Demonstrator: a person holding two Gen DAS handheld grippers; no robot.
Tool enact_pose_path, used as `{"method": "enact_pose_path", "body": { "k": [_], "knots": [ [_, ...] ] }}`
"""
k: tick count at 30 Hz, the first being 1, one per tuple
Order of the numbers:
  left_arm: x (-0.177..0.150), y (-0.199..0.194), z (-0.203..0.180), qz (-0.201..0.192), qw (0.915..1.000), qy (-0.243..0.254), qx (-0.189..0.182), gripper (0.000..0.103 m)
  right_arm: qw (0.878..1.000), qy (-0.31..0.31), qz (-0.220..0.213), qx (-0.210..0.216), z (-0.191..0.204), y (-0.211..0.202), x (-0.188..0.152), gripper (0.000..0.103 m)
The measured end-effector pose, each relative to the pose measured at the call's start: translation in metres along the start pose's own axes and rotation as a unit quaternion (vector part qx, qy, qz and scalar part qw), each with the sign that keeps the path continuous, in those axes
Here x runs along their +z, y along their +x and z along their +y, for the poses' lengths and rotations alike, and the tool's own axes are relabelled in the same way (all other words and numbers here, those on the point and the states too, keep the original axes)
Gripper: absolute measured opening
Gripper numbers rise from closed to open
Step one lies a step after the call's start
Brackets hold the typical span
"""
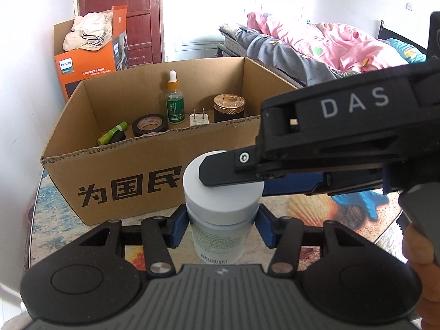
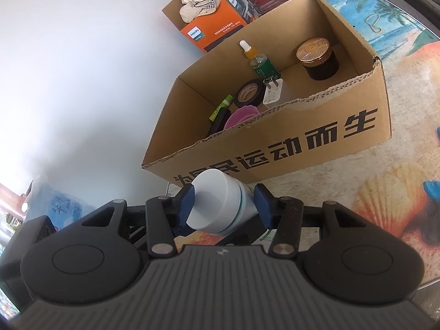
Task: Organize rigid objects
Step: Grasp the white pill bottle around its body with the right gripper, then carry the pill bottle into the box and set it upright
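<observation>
A white bottle (image 1: 217, 240) with a wide white cap (image 1: 220, 200) stands upright on the patterned table, just in front of the cardboard box (image 1: 132, 176). My left gripper (image 1: 222, 225) is shut on the bottle's body right below the cap. My right gripper (image 2: 224, 202) comes in from the right and straddles the cap (image 2: 211, 200). One of its fingers (image 1: 222, 172) lies across the cap's top. Its blue pads sit close beside the cap with no clear squeeze, so it reads as open.
The open box (image 2: 275, 148) holds a green dropper bottle (image 1: 173, 101), a black tape roll (image 1: 150, 125), a white plug (image 1: 198, 118), a dark jar with a gold lid (image 1: 229, 107) and a green tube (image 1: 111, 136). An orange Philips carton (image 1: 88, 66) stands behind, a bed (image 1: 316, 44) at right.
</observation>
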State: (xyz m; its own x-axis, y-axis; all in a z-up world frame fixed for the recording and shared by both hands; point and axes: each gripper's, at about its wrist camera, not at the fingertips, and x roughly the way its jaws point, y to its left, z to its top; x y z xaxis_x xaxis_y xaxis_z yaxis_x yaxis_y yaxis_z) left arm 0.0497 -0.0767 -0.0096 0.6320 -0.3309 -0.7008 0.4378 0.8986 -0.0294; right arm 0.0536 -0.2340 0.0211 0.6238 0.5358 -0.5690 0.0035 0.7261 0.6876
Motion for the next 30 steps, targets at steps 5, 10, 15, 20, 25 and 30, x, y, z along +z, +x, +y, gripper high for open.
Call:
{"method": "enact_pose_path", "body": {
  "k": [5, 10, 15, 20, 25, 30],
  "knots": [
    [-0.003, -0.007, -0.001, -0.007, 1.0, 0.0, 0.004, 0.054, 1.0, -0.007, -0.004, 0.004, 0.006, -0.005, -0.002, 0.048],
    [-0.003, -0.016, -0.003, -0.016, 0.9998, 0.0, 0.008, 0.054, 1.0, -0.014, -0.009, 0.007, 0.014, -0.011, -0.004, 0.048],
    [-0.003, -0.026, -0.006, -0.028, 0.9995, 0.002, 0.015, 0.054, 0.999, -0.024, -0.017, 0.013, 0.022, -0.021, -0.006, 0.048],
    [-0.003, -0.038, -0.01, -0.043, 0.9988, 0.004, 0.023, 0.054, 0.999, -0.037, -0.028, 0.021, 0.032, -0.032, -0.006, 0.048],
    [0.002, -0.054, -0.013, -0.061, 0.9976, 0.007, 0.031, 0.054, 0.997, -0.053, -0.042, 0.033, 0.045, -0.046, -0.004, 0.048],
    [0.018, -0.076, -0.015, -0.094, 0.9946, 0.016, 0.042, 0.054, 0.993, -0.082, -0.065, 0.049, 0.066, -0.065, 0.007, 0.049]
  ]
}}
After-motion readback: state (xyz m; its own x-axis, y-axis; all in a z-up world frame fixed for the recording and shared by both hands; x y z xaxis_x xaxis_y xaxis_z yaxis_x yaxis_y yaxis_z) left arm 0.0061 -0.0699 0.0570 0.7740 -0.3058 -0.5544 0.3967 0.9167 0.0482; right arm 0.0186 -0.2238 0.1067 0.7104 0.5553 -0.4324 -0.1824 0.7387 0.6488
